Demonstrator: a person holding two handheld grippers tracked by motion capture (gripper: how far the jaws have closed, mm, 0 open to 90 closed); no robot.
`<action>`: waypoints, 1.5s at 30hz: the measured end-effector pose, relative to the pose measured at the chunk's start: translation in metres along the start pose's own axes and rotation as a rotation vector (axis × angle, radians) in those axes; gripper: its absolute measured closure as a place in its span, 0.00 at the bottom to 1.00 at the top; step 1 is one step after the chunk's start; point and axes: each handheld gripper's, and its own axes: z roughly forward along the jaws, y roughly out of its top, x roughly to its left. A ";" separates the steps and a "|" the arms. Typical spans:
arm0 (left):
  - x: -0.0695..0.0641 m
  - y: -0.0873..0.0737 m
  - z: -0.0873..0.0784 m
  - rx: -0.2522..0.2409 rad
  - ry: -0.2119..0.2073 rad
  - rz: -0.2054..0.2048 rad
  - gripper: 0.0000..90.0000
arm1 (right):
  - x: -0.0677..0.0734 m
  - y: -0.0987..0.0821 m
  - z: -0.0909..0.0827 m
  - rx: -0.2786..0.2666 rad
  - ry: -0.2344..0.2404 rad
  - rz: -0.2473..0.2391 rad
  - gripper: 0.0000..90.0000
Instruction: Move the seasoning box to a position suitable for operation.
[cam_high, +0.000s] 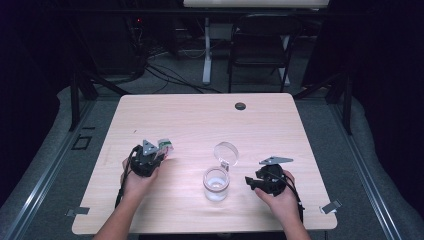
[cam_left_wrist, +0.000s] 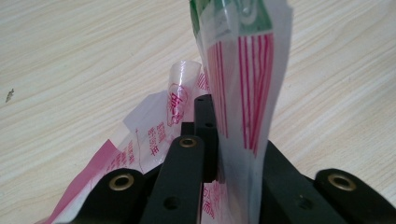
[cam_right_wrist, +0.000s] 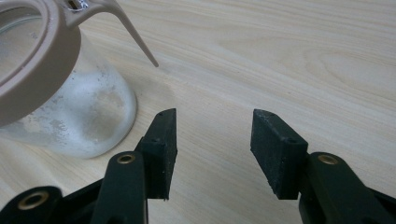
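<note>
left gripper (cam_high: 159, 150) – clamps sachet (cam_left_wrist: 243, 84) | right gripper (cam_right_wrist: 212, 140) – wide, beside jar (cam_right_wrist: 70, 107)

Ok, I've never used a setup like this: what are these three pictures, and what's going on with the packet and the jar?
No robot arm here: a person holds a two-jaw gripper in each hand at a wooden table. The high view looks down from above the person's side. Each of the other two comes from a camera riding on one gripper, looking along its black jaws. The left gripper is shut on a red-and-white plastic packet, holding it above the table. The right gripper is open with nothing between its jaws, next to a glass jar whose hinged lid stands open. White powder coats the jar's inside.
</note>
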 end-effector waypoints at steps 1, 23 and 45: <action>0.000 0.000 0.000 -0.001 -0.001 -0.001 1.00 | 0.000 0.000 0.000 -0.001 0.000 0.002 0.57; 0.014 0.009 -0.023 0.075 -0.039 -0.021 1.00 | -0.002 0.000 -0.002 -0.005 -0.001 0.003 0.57; 0.032 0.014 -0.061 0.042 0.027 -0.016 1.00 | -0.002 0.002 -0.003 -0.009 0.006 -0.001 0.57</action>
